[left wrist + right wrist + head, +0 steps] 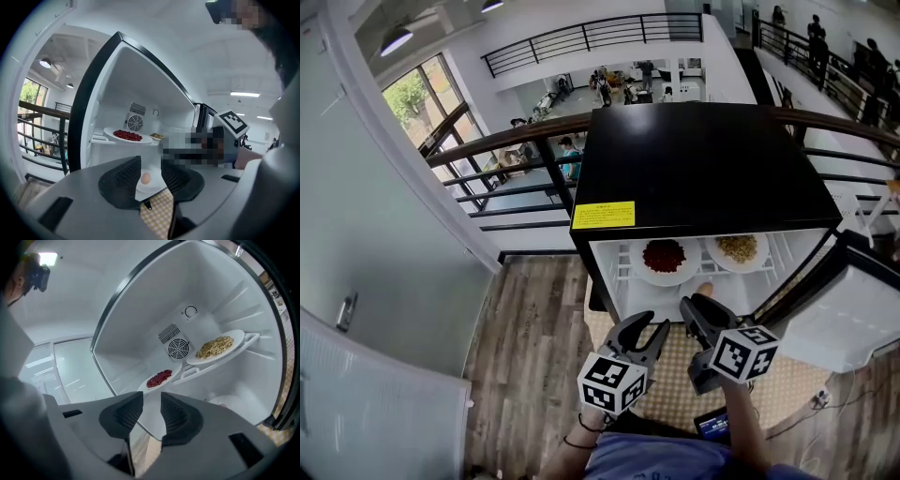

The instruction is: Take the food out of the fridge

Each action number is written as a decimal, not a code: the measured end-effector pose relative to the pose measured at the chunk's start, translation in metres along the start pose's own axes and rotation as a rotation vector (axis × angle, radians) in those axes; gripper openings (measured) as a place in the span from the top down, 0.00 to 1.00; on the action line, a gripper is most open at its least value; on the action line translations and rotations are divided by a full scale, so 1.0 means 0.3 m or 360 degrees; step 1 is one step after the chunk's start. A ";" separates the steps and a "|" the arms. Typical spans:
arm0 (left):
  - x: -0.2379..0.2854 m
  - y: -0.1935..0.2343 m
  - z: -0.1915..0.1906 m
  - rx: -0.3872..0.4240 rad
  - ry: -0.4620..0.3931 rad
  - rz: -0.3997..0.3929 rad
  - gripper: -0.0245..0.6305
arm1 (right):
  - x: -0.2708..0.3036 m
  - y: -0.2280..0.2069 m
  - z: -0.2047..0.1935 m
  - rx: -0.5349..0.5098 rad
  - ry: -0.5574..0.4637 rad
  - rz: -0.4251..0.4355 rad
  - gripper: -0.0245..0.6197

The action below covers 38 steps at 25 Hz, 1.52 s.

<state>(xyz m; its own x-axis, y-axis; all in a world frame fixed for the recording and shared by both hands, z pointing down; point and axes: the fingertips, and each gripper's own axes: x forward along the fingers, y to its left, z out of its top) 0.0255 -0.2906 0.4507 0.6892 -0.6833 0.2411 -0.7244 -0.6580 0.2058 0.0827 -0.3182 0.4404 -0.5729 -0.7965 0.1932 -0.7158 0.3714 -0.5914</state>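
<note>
A: Where's the food?
B: Inside the open black fridge (703, 169), on its shelf (251, 339). A round plate of red food (665, 256) lies flat on the left, with a plate of tan food (737, 248) beside it on the right.
A: Grippers?
B: The left gripper (649, 323) and right gripper (698, 302) are in front, jaws apart, empty.

Bright daylight enters by the window (417, 94) at upper left, with ceiling lamps (394, 39) lit. The white fridge interior (154, 319) shows evenly. Both gripper views curve strongly and darken to black at their edges.
</note>
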 end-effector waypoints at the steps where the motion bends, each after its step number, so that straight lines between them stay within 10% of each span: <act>1: 0.007 0.006 0.000 -0.0015 0.0004 -0.0022 0.77 | 0.016 -0.006 0.000 0.0020 0.0005 -0.0012 0.78; 19: 0.007 0.083 0.000 -0.0084 -0.0012 -0.0154 0.77 | 0.185 -0.047 0.031 0.0625 -0.0067 -0.0060 0.68; 32: 0.009 0.046 0.007 -0.0158 -0.0017 -0.0281 0.75 | 0.120 -0.047 0.045 0.0765 -0.0096 0.0063 0.85; 38: 0.013 0.040 0.029 -0.0503 -0.0107 -0.0377 0.65 | 0.068 -0.046 0.025 0.0854 -0.0088 0.0121 0.86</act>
<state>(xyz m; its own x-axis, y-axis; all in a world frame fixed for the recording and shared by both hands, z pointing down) 0.0196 -0.3039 0.4460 0.8299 -0.5503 0.0914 -0.5077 -0.6772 0.5325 0.0839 -0.3432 0.4468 -0.5830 -0.8061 0.1017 -0.3604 0.1444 -0.9215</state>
